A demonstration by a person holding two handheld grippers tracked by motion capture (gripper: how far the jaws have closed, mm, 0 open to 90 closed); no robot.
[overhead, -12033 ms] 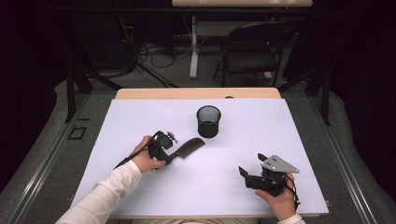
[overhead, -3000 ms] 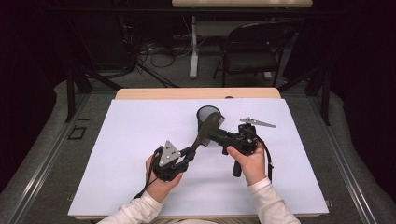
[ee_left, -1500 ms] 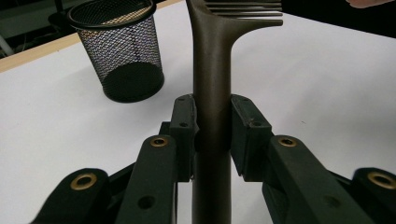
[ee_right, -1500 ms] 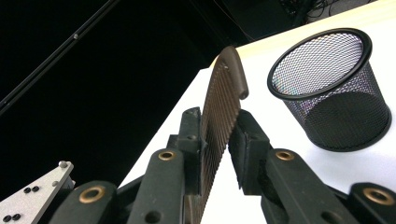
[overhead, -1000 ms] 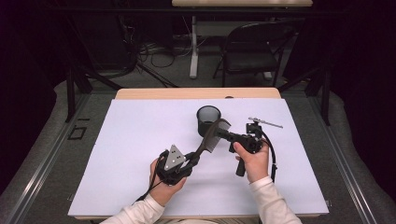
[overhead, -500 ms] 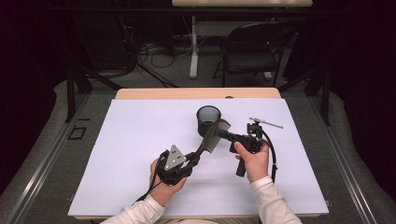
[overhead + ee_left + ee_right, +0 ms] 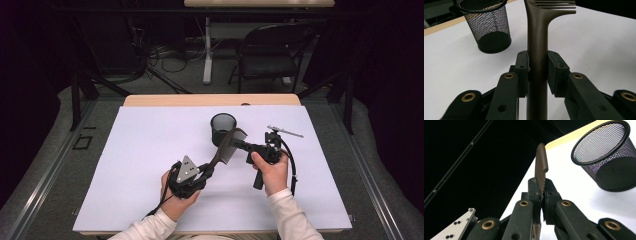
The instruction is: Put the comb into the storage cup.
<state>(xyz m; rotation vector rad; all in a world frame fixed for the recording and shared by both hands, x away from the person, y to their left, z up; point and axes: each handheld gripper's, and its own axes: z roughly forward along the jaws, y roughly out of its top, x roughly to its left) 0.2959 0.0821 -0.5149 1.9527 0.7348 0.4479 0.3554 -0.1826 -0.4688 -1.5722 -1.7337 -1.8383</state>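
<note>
The left tongs are clamping the handle of a dark brown plastic wide-tooth comb, while the right tongs are pinching its toothed head. The comb is hanging just in front of the black wire-mesh cup on the white-covered bench.

Table: wooden top, covered by a white sheet, a bare wood strip along its far edge. On it: one black mesh cup, upright, empty, just above the frame's centre.
</note>
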